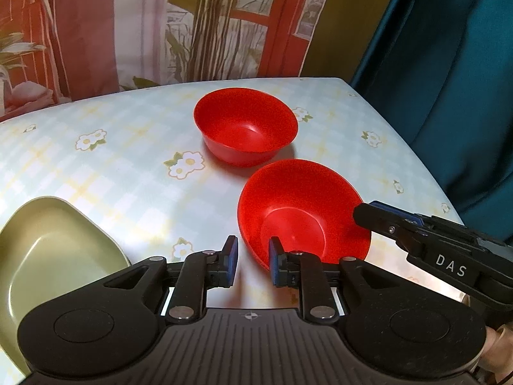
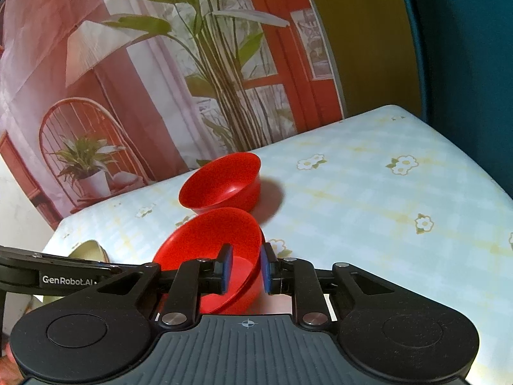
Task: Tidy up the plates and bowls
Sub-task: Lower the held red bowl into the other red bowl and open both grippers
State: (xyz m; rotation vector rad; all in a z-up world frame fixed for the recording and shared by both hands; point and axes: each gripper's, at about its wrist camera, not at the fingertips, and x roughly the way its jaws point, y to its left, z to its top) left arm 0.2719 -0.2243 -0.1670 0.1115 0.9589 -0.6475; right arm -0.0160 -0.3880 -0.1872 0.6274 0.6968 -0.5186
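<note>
Two red bowls stand on the flowered tablecloth. The near red bowl (image 1: pixel 301 211) (image 2: pixel 208 250) is tilted. My right gripper (image 2: pixel 245 268) straddles its right rim, one pad inside and one outside, with a visible gap at the pads; it also shows in the left wrist view (image 1: pixel 362 213) at that rim. The far red bowl (image 1: pixel 245 126) (image 2: pixel 221 181) sits upright behind it. My left gripper (image 1: pixel 253 261) is open and empty, just in front of the near bowl's left edge. An olive green dish (image 1: pixel 54 256) (image 2: pixel 91 250) lies at the left.
The table (image 1: pixel 112 166) ends at the right near a dark teal curtain (image 1: pixel 449 80). A printed backdrop with plants and a red door (image 2: pixel 192 80) hangs right behind the table's far edge.
</note>
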